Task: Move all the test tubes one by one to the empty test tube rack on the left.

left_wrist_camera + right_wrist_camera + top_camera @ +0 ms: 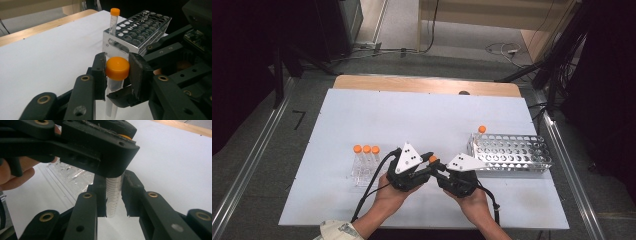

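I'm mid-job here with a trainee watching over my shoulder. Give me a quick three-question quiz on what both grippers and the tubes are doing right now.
1. True or false: the left gripper is clamped on the orange cap of the tube held between the two grippers.
2. Which part of that tube does the right gripper grip? A) the cap B) the clear graduated body C) nothing
3. How many tubes stand in the metal rack, and where?

Key:
1. True; its jaws pinch the cap from both sides.
2. B; the jaws press on the marked body below the cap.
3. One orange-capped tube, in a corner hole at the rack's far left end in the high view.
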`<state>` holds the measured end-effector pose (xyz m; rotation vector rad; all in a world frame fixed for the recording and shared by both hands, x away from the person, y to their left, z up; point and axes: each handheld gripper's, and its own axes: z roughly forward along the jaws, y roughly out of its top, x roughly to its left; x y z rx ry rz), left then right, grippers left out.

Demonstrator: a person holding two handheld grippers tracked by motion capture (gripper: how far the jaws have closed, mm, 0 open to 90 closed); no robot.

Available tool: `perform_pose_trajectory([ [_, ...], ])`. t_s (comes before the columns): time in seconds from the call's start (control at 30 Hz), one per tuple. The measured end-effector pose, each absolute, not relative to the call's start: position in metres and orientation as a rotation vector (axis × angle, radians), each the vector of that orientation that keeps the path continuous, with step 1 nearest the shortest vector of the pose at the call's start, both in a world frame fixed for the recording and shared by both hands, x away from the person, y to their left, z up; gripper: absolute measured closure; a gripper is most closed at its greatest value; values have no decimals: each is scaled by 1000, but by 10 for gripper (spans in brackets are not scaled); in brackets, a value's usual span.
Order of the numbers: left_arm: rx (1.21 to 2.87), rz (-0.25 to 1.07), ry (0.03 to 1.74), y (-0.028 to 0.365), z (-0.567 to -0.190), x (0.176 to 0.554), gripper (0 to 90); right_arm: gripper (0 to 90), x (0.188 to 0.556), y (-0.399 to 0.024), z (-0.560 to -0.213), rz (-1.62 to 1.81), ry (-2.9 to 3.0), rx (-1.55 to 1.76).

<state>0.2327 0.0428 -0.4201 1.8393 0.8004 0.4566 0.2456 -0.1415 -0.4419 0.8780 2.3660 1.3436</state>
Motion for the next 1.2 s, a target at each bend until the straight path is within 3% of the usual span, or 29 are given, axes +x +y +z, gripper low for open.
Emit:
perform_pose_trajectory([
  [0.4, 1842, 452, 800, 44, -420, 233, 706, 701, 245, -141, -442, 1351, 2368, 881],
  [0.53, 1834, 448, 798, 47, -417, 233, 709, 443, 246, -141, -444, 1353, 2412, 850],
  [0.7, 1802, 450, 803, 58, -407, 232, 709, 323, 247, -145, -442, 1374, 2392, 861],
  [1.2, 1728, 506, 877, 98, -382, 236, 708, 301, 249, -158, -447, 1348, 2363, 921],
])
